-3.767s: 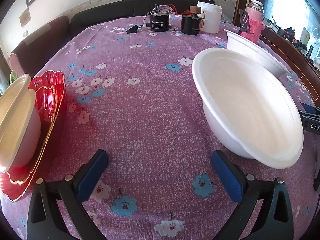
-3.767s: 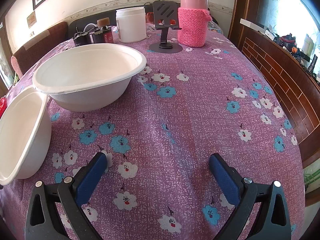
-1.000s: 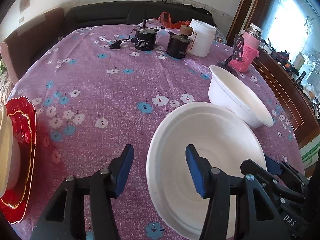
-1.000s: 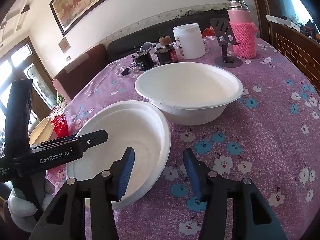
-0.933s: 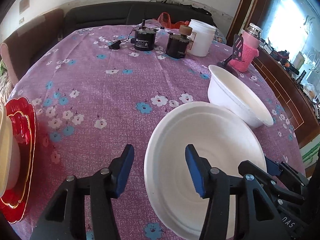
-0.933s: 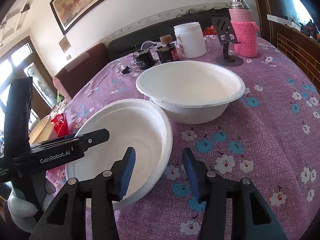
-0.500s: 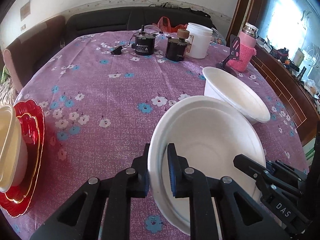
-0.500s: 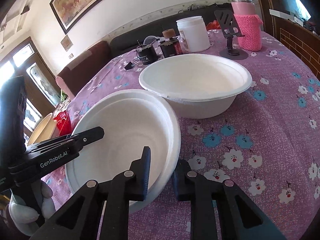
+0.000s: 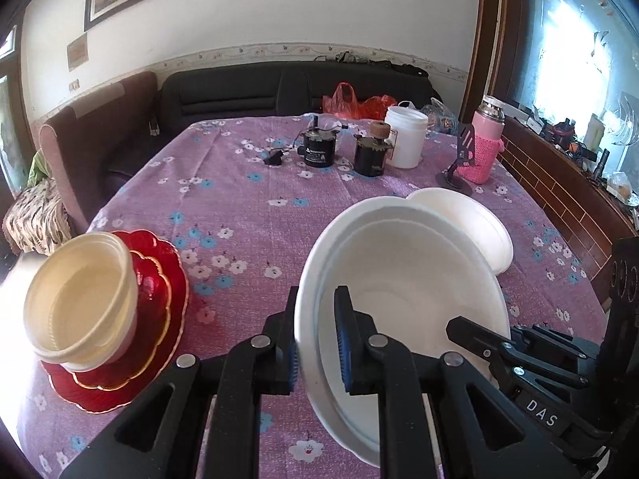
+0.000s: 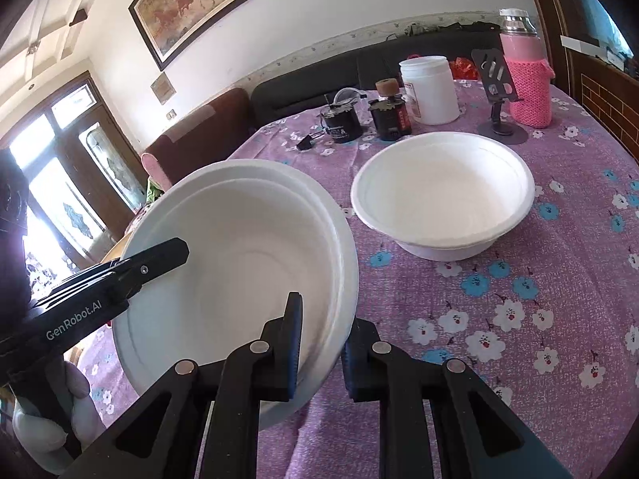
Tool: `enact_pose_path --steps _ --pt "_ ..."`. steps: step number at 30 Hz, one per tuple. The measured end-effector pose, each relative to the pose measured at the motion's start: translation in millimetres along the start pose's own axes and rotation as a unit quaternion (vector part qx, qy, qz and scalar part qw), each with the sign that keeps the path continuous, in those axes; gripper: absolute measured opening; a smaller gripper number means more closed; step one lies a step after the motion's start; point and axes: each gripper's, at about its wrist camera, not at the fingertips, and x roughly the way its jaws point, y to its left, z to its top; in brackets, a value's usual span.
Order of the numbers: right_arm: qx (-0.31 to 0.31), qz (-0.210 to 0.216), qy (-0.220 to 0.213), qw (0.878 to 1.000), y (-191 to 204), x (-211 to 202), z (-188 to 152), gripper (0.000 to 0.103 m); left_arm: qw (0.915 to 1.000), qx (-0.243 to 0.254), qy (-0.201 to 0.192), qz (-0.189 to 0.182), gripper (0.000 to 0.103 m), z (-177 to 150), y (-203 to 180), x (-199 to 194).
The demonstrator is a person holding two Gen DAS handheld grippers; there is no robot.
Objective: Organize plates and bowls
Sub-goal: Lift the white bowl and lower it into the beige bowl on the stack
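A purple flowered tablecloth covers the table. Both the left gripper and the right gripper are clamped on opposite rims of one tilted white bowl, its jaws having just closed. A second white bowl sits at two o'clock from it; cream bowls on red plates lie at nine o'clock.

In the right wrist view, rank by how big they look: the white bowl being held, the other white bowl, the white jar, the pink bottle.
1. Held white bowl, though nearness inflates it.
2. Other white bowl.
3. Pink bottle and white jar: too alike to rank.
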Motion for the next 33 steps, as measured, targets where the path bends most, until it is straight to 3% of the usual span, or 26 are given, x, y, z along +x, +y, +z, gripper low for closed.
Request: enact_pose_path --steps 9,19,26,33 --pt "-0.056 0.009 -0.004 0.998 67.4 -2.5 17.8 0.019 0.9984 -0.038 -0.031 0.029 0.015 0.2 56.4 -40.6" --pt "-0.115 0.054 0.01 0.992 170.4 38.4 61.5 0.019 0.988 -0.12 -0.042 0.088 0.015 15.0 163.9 -68.8" --pt "-0.147 0.061 0.049 0.986 231.8 96.3 70.7 0.019 0.9785 -0.169 -0.021 0.116 0.016 12.2 227.7 -58.5" --pt "-0.158 0.046 0.076 0.983 250.3 138.4 64.5 0.019 0.9741 -0.19 0.007 0.123 0.017 2.1 255.3 -39.0"
